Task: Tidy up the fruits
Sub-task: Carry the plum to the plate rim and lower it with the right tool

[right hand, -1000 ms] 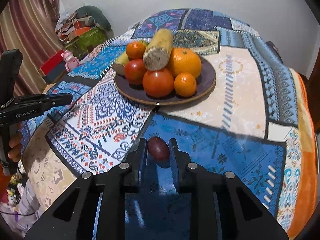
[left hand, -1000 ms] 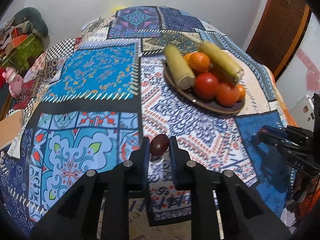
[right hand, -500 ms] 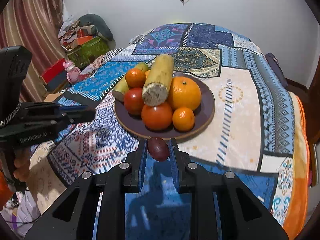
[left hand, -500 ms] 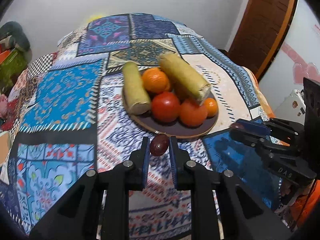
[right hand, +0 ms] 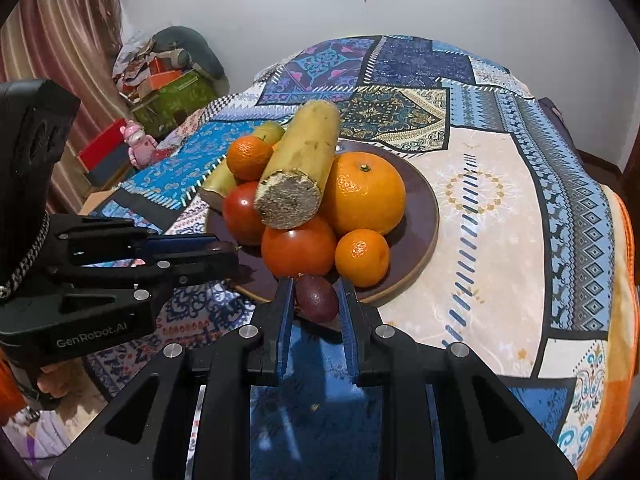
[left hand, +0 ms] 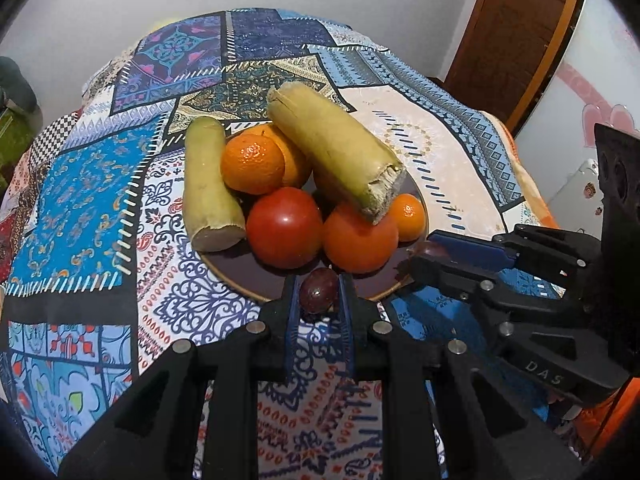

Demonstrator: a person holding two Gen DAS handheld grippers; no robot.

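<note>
L gripper [left hand: 319, 295] clamped on dark purple fruit [left hand: 319, 289], R gripper [right hand: 316, 300] clamped on second purple fruit [right hand: 316, 298]. Both held at near rim of brown plate [right hand: 424, 216], w/ tomatoes [left hand: 285, 227], oranges and corn piled on it.

Two dark purple passion fruits [left hand: 319, 289] [right hand: 316, 298] hang pinched at the brown plate's [right hand: 420, 208] near rim, oranges, tomatoes and corn piled behind.

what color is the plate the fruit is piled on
Dark purplish brown, with a lighter tan edge. The plate shows best in the right wrist view.
</note>
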